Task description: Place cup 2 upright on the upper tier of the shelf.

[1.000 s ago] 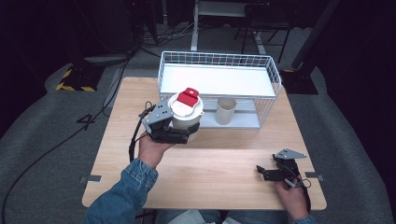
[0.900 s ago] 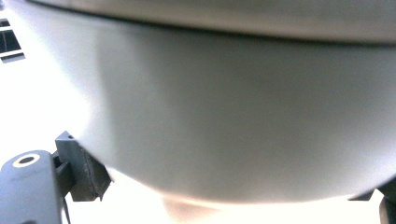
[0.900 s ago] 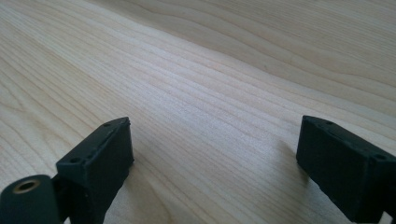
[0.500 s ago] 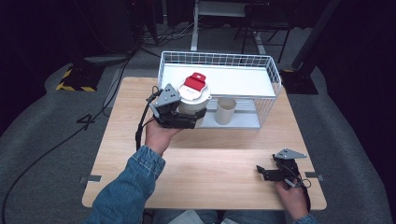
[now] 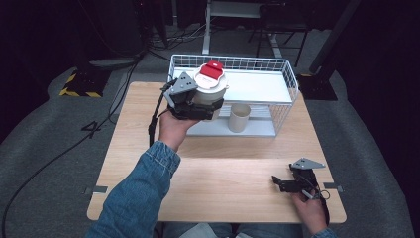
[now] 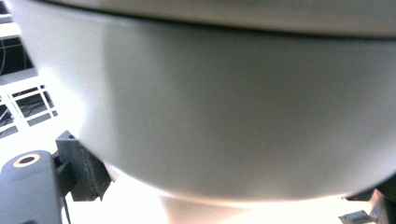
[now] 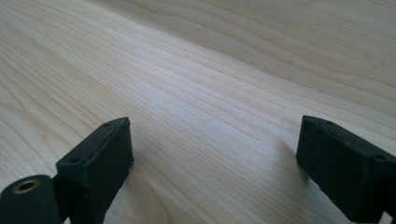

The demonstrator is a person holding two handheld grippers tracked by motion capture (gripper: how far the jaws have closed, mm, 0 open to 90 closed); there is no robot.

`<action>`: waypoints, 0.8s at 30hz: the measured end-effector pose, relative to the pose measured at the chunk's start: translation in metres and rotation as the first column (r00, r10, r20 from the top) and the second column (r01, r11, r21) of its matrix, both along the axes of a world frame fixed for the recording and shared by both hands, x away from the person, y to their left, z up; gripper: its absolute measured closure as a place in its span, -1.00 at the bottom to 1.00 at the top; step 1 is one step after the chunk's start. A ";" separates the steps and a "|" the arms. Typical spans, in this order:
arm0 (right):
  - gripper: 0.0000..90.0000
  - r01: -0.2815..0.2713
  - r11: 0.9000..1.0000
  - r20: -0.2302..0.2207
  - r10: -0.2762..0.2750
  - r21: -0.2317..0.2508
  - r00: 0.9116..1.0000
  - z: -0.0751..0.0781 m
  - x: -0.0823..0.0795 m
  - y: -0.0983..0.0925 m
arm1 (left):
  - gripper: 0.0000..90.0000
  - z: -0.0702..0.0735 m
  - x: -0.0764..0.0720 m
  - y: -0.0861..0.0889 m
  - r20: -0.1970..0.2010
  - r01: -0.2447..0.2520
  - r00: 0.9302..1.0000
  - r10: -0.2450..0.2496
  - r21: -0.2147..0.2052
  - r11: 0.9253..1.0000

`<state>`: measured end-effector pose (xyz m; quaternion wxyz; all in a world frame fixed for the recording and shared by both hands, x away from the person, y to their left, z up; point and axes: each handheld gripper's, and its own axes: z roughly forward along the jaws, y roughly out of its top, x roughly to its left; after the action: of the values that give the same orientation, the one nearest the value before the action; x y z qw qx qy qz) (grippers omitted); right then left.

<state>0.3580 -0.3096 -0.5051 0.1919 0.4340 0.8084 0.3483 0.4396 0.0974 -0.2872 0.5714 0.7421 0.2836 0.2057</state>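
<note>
My light wooden table is where it was, and so is the white wire basket with its white shelf at the far edge; what differs from a second ago is that my left gripper has carried the round white container with the red lid up and away from me, from over the table's middle to the basket's near left corner. There the container hangs above the wire rim, upright, its red lid on top. In the left gripper view its grey-white wall bulges across my jaws, which are clamped against it on both sides. The small beige cup stands just to the right of that load, in front of the basket's lower shelf, near but apart from it. My right gripper has kept its place near the table's front right corner, low over the bare wood, jaws apart with nothing between them. Open board lies between my two grippers; the right one sits near the front and right edges.
</note>
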 end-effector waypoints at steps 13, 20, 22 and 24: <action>-0.75 0.000 1.000 0.000 0.000 0.000 1.000 0.000 0.000 0.000 | -0.72 0.012 0.026 -0.008 0.003 -0.033 0.999 0.033 -0.052 0.998; -0.75 0.001 1.000 0.000 -0.001 0.000 1.000 0.000 0.000 0.000 | -0.72 0.019 0.041 -0.022 0.017 -0.040 0.999 0.041 -0.057 0.998; -0.75 0.002 1.000 0.000 -0.002 0.000 1.000 0.000 0.000 0.000 | -0.72 0.020 0.045 -0.025 0.019 -0.042 0.999 0.044 -0.059 0.997; -0.75 0.002 1.000 0.000 -0.002 0.000 1.000 0.000 0.000 0.000 | -0.72 0.019 0.049 -0.029 0.016 -0.047 0.999 0.048 -0.062 0.997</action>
<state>0.3581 -0.3093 -0.5051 0.1922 0.4348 0.8079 0.3482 0.4889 0.0683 -0.2682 0.5915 0.7153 0.3025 0.2168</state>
